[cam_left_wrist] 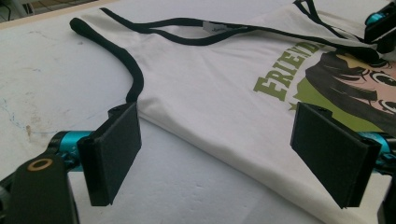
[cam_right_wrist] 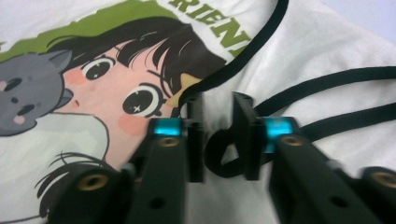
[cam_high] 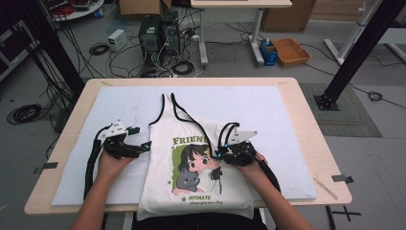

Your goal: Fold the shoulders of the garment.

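A white tank top (cam_high: 160, 182) with black trim and a cartoon girl-and-cat print lies on a white mat (cam_high: 119, 103), its hem hanging over the near table edge. Its right side is folded inward, with a black strap running diagonally to my right gripper (cam_high: 219, 154). In the right gripper view, that gripper (cam_right_wrist: 215, 109) is shut on a bunch of white fabric and a loop of black trim (cam_right_wrist: 219, 156) over the print. My left gripper (cam_high: 145, 146) sits just off the top's left edge. In the left gripper view it (cam_left_wrist: 219, 140) stands wide open over the side seam of the tank top (cam_left_wrist: 201, 93).
The mat covers most of a light wooden table (cam_high: 309, 129). On the floor beyond it are computer towers (cam_high: 158, 33), tangled cables, a cardboard tray (cam_high: 290, 51) and black frame posts (cam_high: 356, 52) at both sides.
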A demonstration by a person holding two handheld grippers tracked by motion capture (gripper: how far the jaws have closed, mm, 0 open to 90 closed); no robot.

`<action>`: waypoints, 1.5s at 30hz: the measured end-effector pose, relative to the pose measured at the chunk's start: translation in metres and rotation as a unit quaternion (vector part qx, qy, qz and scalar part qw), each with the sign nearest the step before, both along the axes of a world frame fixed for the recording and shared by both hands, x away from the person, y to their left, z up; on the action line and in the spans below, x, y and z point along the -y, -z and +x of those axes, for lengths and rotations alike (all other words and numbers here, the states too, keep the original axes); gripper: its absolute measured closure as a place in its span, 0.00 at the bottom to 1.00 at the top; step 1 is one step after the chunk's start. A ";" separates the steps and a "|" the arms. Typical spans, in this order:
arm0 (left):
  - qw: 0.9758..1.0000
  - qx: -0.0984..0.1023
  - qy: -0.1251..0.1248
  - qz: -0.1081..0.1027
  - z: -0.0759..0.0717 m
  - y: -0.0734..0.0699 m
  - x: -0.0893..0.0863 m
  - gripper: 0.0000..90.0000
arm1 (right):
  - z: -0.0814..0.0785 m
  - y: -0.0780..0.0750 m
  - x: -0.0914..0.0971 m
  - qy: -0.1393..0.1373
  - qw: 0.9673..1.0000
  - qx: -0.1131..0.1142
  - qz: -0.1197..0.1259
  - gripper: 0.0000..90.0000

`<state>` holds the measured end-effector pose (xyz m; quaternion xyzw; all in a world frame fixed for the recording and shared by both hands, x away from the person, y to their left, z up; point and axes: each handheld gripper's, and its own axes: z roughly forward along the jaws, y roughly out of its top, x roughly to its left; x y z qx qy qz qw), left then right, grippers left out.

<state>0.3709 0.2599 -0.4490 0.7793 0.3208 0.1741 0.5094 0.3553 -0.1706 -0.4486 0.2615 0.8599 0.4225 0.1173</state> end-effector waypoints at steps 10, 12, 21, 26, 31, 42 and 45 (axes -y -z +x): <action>1.000 -0.007 -0.007 -0.015 0.002 0.000 -0.003 0.18 | 0.000 -0.014 0.049 0.094 0.991 0.032 0.091 0.29; 1.000 -0.007 -0.007 -0.012 0.001 0.000 -0.003 0.18 | 0.001 -0.009 0.056 0.105 0.989 0.023 0.099 0.25; 0.999 -0.019 -0.034 -0.026 0.010 -0.007 -0.005 0.18 | 0.007 0.001 0.064 0.097 0.988 -0.007 0.117 0.25; 0.999 -0.027 -0.036 -0.013 0.032 -0.022 0.004 0.18 | 0.006 0.001 0.063 0.088 0.990 -0.003 0.114 0.25; 0.999 -0.025 -0.036 -0.005 0.057 -0.032 0.018 0.18 | 0.006 0.001 0.064 0.087 0.989 -0.003 0.117 0.24; 0.996 -0.059 -0.054 0.025 0.117 -0.032 0.038 0.19 | 0.007 0.001 0.064 0.095 0.989 -0.007 0.117 0.24; 0.996 -0.057 -0.065 0.033 0.129 -0.029 0.042 0.20 | 0.007 0.001 0.064 0.095 0.988 -0.009 0.119 0.24</action>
